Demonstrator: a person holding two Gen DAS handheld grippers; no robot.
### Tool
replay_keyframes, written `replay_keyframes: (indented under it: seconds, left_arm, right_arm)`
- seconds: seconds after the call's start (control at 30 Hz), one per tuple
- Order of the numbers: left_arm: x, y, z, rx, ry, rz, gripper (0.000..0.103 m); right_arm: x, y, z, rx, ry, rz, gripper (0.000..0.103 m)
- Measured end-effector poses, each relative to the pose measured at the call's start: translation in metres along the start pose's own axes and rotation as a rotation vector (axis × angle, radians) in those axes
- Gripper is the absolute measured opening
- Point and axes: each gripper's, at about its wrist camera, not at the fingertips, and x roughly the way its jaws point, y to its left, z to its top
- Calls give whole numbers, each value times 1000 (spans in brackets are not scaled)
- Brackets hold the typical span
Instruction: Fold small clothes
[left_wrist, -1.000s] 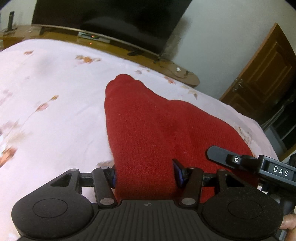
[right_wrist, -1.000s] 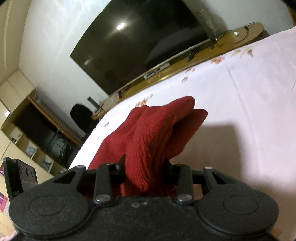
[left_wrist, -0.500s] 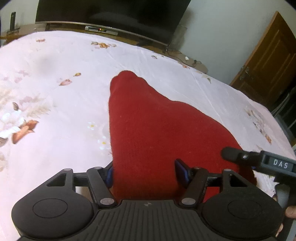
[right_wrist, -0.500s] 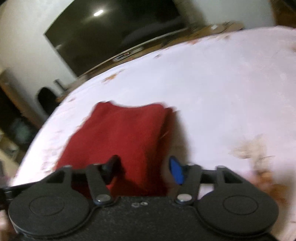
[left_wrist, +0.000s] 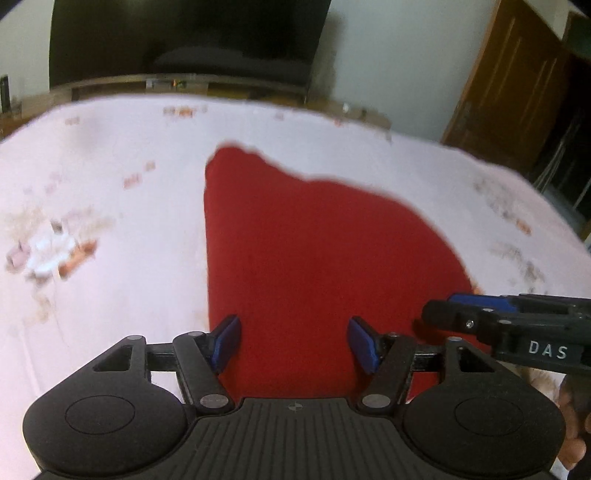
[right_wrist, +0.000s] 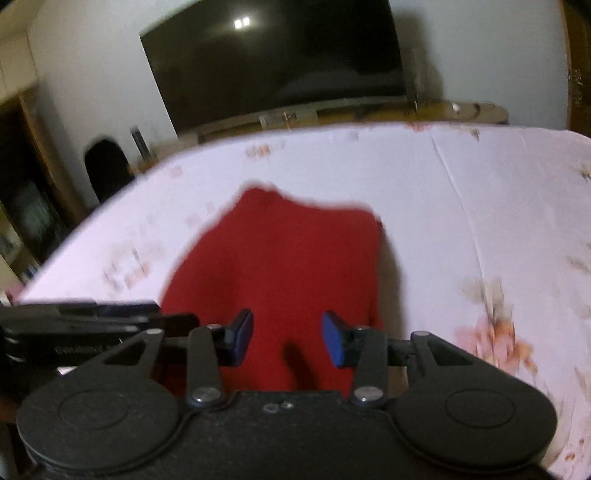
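A red knitted garment (left_wrist: 314, 251) lies folded flat on the white flowered bedsheet (left_wrist: 110, 206); it also shows in the right wrist view (right_wrist: 280, 258). My left gripper (left_wrist: 293, 343) is open above the garment's near edge, with the blue pads apart and nothing between them. My right gripper (right_wrist: 287, 341) is open too, above the garment's near edge on the other side. The right gripper shows side-on in the left wrist view (left_wrist: 480, 317), and the left gripper shows at the left of the right wrist view (right_wrist: 92, 317).
A large dark TV (right_wrist: 273, 62) on a wooden stand (left_wrist: 184, 83) runs along the bed's far edge. A brown wooden door (left_wrist: 517, 81) stands at the right. Shelving (right_wrist: 22, 206) and a black chair (right_wrist: 105, 166) stand at the left. The bedsheet (right_wrist: 480, 206) spreads around the garment.
Both grippers have let go of the red garment and opened. It dropped from a raised fold to lie flat, and both grippers have pulled back and up from it.
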Motion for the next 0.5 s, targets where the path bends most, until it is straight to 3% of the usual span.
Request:
replay_keyframes:
  seconds: [0.17, 0.5]
  left_arm:
    - [2, -4, -2, 7, 9, 19, 64]
    - [-29, -4, 8, -28, -8, 35, 64]
  right_arm:
    - [31, -25, -10, 30, 75, -87, 36]
    - [-21, -7, 0, 98, -65, -41, 47]
